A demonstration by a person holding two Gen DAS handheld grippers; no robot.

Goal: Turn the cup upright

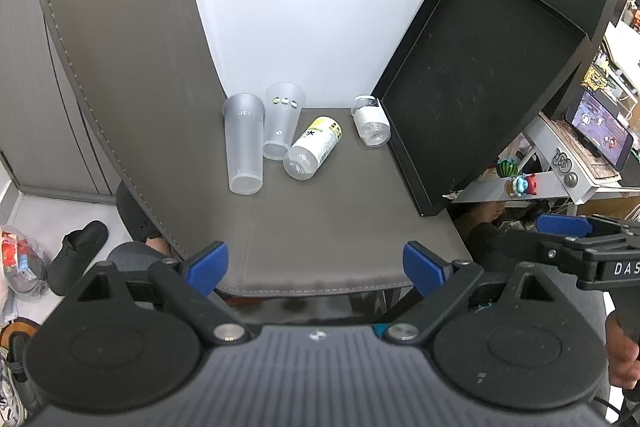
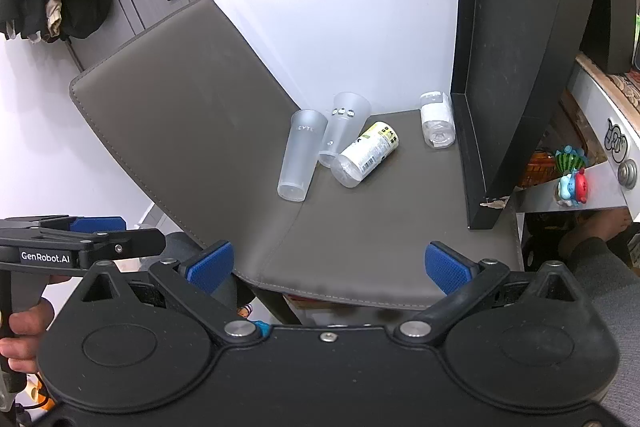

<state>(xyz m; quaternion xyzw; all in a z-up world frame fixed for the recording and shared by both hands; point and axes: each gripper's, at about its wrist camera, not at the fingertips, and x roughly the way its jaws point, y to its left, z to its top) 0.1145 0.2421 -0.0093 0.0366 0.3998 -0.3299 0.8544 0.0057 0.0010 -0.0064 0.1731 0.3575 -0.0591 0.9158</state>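
Observation:
Two frosted clear cups lie on their sides on the grey chair seat (image 1: 320, 227), bases toward me. The taller cup (image 1: 244, 143) (image 2: 301, 155) is on the left. The shorter cup (image 1: 282, 119) (image 2: 342, 127) lies beside it, touching a tipped bottle. My left gripper (image 1: 316, 267) is open and empty, hovering over the seat's front edge. My right gripper (image 2: 328, 265) is open and empty, also at the seat's front. Each gripper shows at the edge of the other's view.
A bottle with a yellow-white label (image 1: 316, 147) (image 2: 366, 153) lies on its side by the cups. A small clear bottle (image 1: 370, 121) (image 2: 438, 125) lies by a black tray (image 1: 480, 75) leaning at the seat's right. The chair back (image 1: 128, 87) rises on the left.

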